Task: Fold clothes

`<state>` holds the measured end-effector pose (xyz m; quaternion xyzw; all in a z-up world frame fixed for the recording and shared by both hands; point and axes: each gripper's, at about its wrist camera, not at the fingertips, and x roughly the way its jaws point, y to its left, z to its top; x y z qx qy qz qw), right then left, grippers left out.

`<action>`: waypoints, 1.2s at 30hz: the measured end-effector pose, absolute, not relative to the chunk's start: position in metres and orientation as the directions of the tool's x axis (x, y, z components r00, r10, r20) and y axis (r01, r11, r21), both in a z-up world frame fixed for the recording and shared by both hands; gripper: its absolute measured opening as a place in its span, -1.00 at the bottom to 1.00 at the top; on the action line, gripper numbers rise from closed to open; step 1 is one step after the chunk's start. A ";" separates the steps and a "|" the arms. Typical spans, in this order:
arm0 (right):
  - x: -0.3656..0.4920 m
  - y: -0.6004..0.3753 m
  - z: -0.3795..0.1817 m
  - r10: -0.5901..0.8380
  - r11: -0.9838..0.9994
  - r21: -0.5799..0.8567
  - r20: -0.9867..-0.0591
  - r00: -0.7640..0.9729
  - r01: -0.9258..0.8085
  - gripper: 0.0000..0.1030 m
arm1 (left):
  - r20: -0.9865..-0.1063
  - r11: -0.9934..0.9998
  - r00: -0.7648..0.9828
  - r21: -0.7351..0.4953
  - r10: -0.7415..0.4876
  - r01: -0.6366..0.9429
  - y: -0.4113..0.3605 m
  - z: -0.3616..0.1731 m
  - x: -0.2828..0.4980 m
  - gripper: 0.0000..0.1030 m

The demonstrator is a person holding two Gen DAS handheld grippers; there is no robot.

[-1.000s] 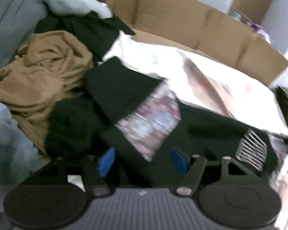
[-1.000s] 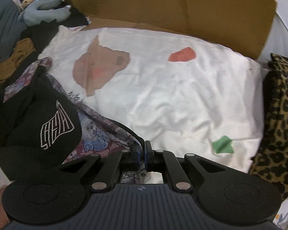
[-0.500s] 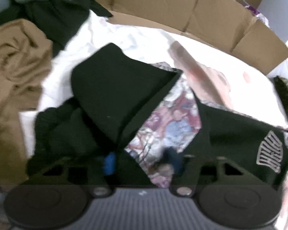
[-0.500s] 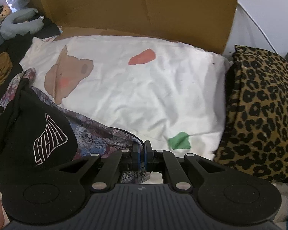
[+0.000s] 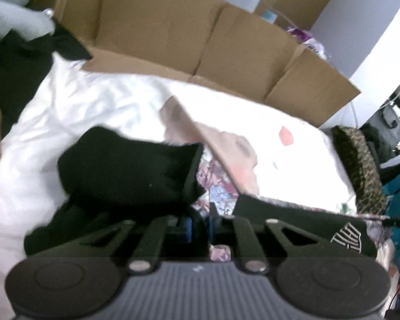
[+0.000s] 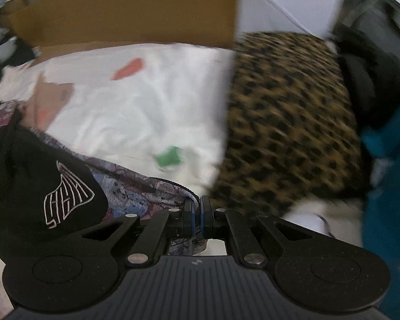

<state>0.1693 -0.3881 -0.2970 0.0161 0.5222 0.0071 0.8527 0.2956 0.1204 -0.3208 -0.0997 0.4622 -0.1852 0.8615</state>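
A black jacket [image 5: 130, 168] with a patterned purple-and-blue lining [image 5: 216, 184] is stretched between my two grippers above a white sheet [image 5: 74, 106]. My left gripper [image 5: 200, 228] is shut on the jacket's black edge near the lining. My right gripper [image 6: 197, 214] is shut on the lining's zipped edge [image 6: 152, 186]. A white logo [image 6: 66, 197] shows on the black cloth at the left of the right wrist view, and the same logo [image 5: 346, 240] appears at the right of the left wrist view. Both views are blurred.
Cardboard [image 5: 200, 34] stands along the sheet's far edge. A leopard-print cushion [image 6: 288, 117] lies right of the sheet, with teal cloth [image 6: 386, 181] beyond. Dark and tan clothes [image 5: 13, 74] pile at the far left. The sheet carries brown, red and green patches [image 6: 169, 156].
My left gripper has gone from open to shut on the jacket's edge. Both grippers have swung rightward with the jacket; the leopard cushion now fills much of the right view.
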 end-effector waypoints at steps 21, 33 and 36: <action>0.159 -0.379 -0.290 0.105 0.992 0.123 -0.876 0.471 0.007 -0.02 | -0.863 0.965 0.434 -0.245 -0.259 0.089 0.191 -0.297 0.189 -0.80; 0.183 -0.311 -0.293 0.228 0.973 0.175 -0.840 0.492 -0.152 -0.02 | -0.930 0.983 0.333 -0.180 -0.154 -0.046 0.240 -0.304 0.118 -0.82; 0.194 -0.287 -0.298 0.283 0.956 0.207 -0.834 0.474 -0.207 -0.01 | -0.950 0.983 0.286 -0.160 -0.128 -0.092 0.254 -0.311 0.099 -0.82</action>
